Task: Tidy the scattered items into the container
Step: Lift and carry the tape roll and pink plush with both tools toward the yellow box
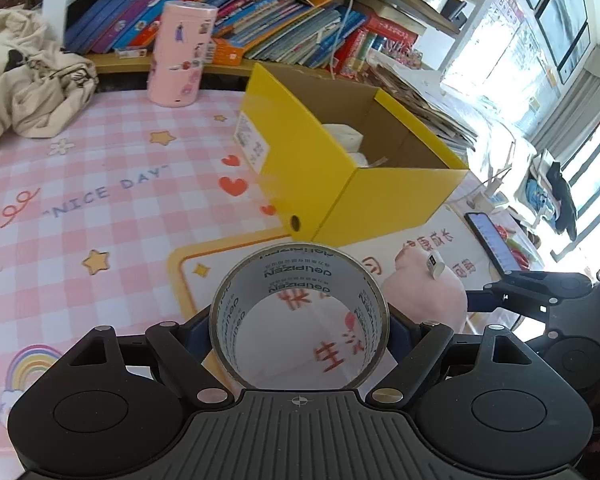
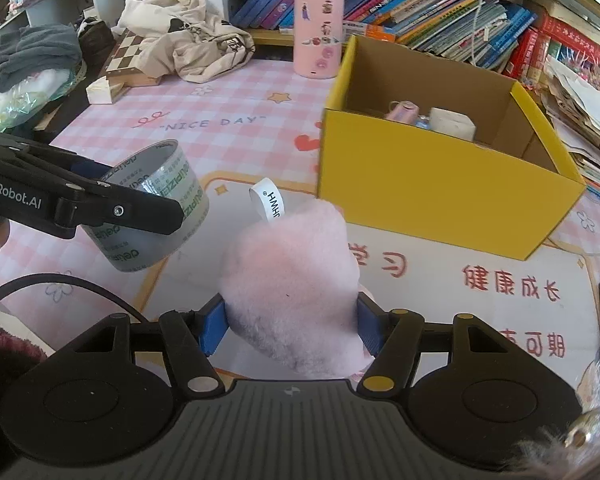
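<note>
Riding between the pads of the left tool [image 1: 299, 320], the tape roll [image 1: 299, 314] is clamped across its outer wall, above the table [image 1: 100, 200]. It looks like a stiff, light hoop with a slick film face, so a grip across the width seems soundest. The pink plush item [image 2: 290, 300] is squeezed in the right tool [image 2: 292, 324]; soft and light, it probably compresses and needs a deep hold. Just ahead stands the yellow box [image 2: 440, 196], open-topped, with a few things inside.

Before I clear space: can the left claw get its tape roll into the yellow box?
Probably yes. The left claw grips the tape roll; the yellow box stands open-topped ahead, nothing between them.
</note>
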Tool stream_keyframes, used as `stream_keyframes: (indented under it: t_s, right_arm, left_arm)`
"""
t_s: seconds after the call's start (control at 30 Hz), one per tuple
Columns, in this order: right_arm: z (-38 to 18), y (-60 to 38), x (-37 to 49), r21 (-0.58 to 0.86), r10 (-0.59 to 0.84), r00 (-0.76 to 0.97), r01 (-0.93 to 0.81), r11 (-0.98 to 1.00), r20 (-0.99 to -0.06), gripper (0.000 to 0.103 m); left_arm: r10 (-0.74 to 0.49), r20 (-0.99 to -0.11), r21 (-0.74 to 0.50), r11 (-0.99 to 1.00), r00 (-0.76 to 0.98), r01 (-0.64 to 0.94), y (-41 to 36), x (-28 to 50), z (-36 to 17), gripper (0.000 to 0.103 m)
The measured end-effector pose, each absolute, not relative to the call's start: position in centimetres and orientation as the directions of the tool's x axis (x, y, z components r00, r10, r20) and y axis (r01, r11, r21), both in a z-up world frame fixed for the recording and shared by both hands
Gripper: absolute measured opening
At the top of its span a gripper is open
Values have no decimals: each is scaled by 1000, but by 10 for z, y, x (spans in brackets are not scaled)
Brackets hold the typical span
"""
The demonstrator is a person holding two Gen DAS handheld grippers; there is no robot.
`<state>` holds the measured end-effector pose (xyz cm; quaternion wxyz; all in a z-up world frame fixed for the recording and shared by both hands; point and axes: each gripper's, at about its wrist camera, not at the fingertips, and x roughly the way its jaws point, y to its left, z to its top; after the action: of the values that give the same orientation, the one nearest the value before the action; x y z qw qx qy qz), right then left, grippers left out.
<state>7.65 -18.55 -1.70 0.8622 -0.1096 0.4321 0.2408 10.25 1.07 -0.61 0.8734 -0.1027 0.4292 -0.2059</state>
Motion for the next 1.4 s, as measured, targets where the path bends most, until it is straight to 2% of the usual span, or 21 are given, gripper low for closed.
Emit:
stream_keyframes:
  t_s: [0.83,1.1,1.27,1.4]
  right_arm:
    - [-8,-317,133,26,364,488,-570,821,-793,63]
    - [-5,-338,141,56,405,477,-592,804,-780,63]
    - [5,-345,145,62,426,488,-600,797,-762,63]
    - [26,-352,153,58,453,527,-604,795,-719,63]
  left_arm:
    - [-407,-713,-350,912,571,214,-118,130,-3,84]
    - [-387,-721,-307,922,575,235,-147,131,7,84]
    - [-375,-705,-284,927,602,246,-155,133,20,84]
    - [-378,-648,-268,926,661,267,-158,138,45,84]
